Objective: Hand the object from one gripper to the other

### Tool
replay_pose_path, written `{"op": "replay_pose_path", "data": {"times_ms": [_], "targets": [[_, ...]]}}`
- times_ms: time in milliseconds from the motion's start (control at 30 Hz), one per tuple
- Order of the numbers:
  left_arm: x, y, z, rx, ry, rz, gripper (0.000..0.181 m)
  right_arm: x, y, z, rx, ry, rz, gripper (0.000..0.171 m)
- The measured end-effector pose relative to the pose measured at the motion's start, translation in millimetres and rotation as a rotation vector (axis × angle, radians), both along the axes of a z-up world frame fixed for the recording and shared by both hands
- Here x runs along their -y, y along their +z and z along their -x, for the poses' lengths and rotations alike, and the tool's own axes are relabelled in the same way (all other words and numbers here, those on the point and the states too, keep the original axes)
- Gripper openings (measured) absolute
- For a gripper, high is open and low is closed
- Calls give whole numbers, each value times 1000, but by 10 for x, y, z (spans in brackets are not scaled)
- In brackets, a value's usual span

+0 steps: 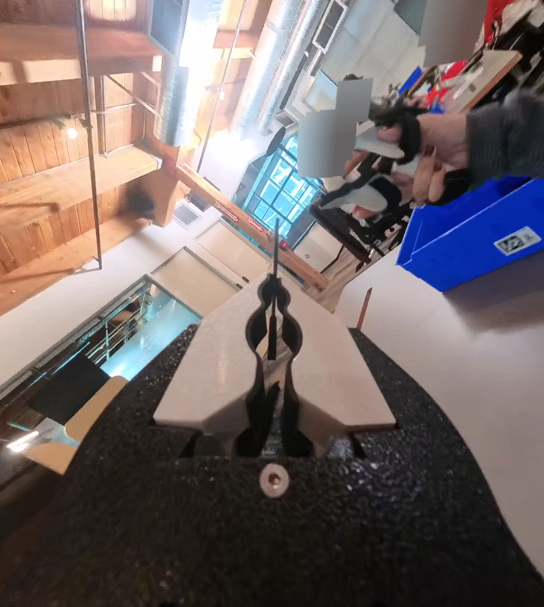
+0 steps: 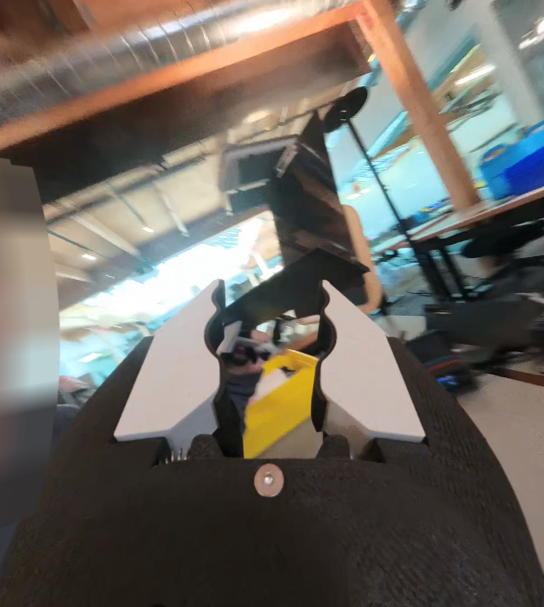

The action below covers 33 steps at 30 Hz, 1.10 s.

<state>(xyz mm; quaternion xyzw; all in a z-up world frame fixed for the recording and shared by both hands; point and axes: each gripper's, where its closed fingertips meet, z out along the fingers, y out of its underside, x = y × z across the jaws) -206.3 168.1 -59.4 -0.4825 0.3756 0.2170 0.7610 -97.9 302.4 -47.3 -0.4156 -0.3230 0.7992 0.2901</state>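
My left gripper (image 1: 275,279) is shut on a thin black flat piece (image 1: 276,243). In the left wrist view I see the piece edge-on, and it sticks out past the fingertips. In the right wrist view its flat black face (image 2: 300,289) shows ahead of my right gripper (image 2: 272,285). The right gripper is open with its pads apart, and they do not press on the piece. A white finger (image 2: 231,331) of the left gripper shows between the right jaws. In the left wrist view a hand (image 1: 441,141) holds the right gripper (image 1: 382,144) off at the upper right, away from the piece.
A blue bin (image 1: 494,236) stands on the white table (image 1: 461,410) to the right. A yellow bin (image 2: 280,397) lies low behind the right jaws. Tables and dark chairs (image 2: 494,230) fill the right background. The views are tilted and blurred. Left tips to right tips: about 20 centimetres.
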Motion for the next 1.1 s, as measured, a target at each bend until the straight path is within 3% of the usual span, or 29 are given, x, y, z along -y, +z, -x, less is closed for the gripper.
{"op": "replay_pose_path", "data": {"times_ms": [67, 133, 200, 267, 367, 633, 767, 867, 967, 1100], "targets": [[46, 37, -31, 133, -89, 46, 0, 32, 58, -49, -75, 28, -23, 55], [85, 18, -104, 339, -277, 228, 0, 147, 86, -66, -123, -40, -188, 53], [159, 27, -184, 490, -479, 351, 0, 293, 0, -10, -79, -106, -380, 54], [191, 49, -191, 551, -573, 355, 0, 435, -138, 54, -1, -108, -521, 61], [178, 62, -166, 585, -608, 339, 0, 616, -253, 68, 50, -13, -578, 59], [272, 141, -352, 548, -732, 309, 0, 785, -446, 167, 110, -10, -771, 11], [272, 199, -285, 601, -732, 296, 0, 922, -389, 104, 40, -31, -902, 3], [167, 309, -93, 741, -642, 264, 22, 1025, -289, 97, -47, -156, -1076, 0], [51, 330, 96, 966, -599, 398, 83, 954, -233, 175, -64, -434, -1354, 0], [7, 400, 287, 1262, -678, 476, 88, 859, -66, 253, -63, -858, -1736, 0]]}}
